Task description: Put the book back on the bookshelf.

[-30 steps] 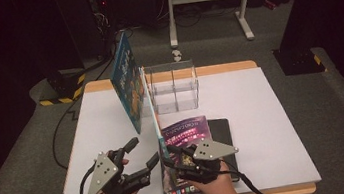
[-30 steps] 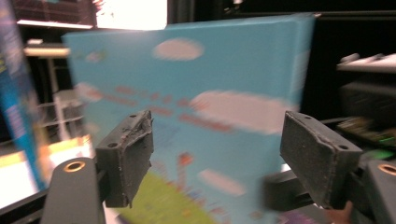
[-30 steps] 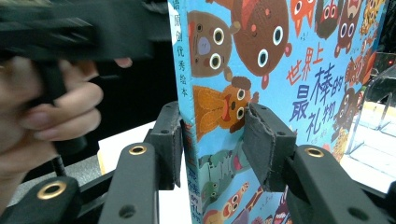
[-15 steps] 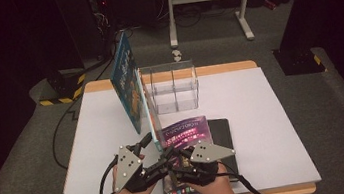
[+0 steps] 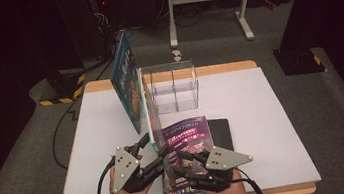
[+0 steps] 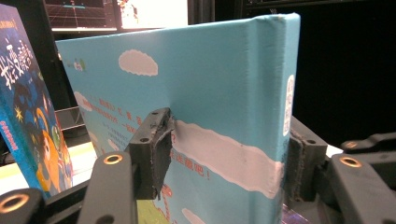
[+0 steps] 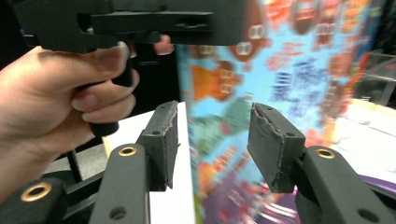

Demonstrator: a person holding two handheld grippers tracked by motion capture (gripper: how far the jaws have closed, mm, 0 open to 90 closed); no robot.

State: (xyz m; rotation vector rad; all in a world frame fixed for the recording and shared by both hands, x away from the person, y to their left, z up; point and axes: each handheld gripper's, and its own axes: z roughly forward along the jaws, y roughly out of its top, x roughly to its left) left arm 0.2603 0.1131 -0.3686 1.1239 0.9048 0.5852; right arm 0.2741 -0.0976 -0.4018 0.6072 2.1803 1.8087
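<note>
At the table's near edge we've got the left gripper (image 6: pixel 224 154) just closing, clamped on the upright light-blue book (image 6: pixel 205 116), while our right gripper (image 7: pixel 212 144) looks parted around its blurry edge.

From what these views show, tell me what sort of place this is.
Probably a lab or recording studio, not a home: a lone white-topped table stands on grey carpet in a dark room, with a metal stand and yellow-black hazard tape behind it.
</note>
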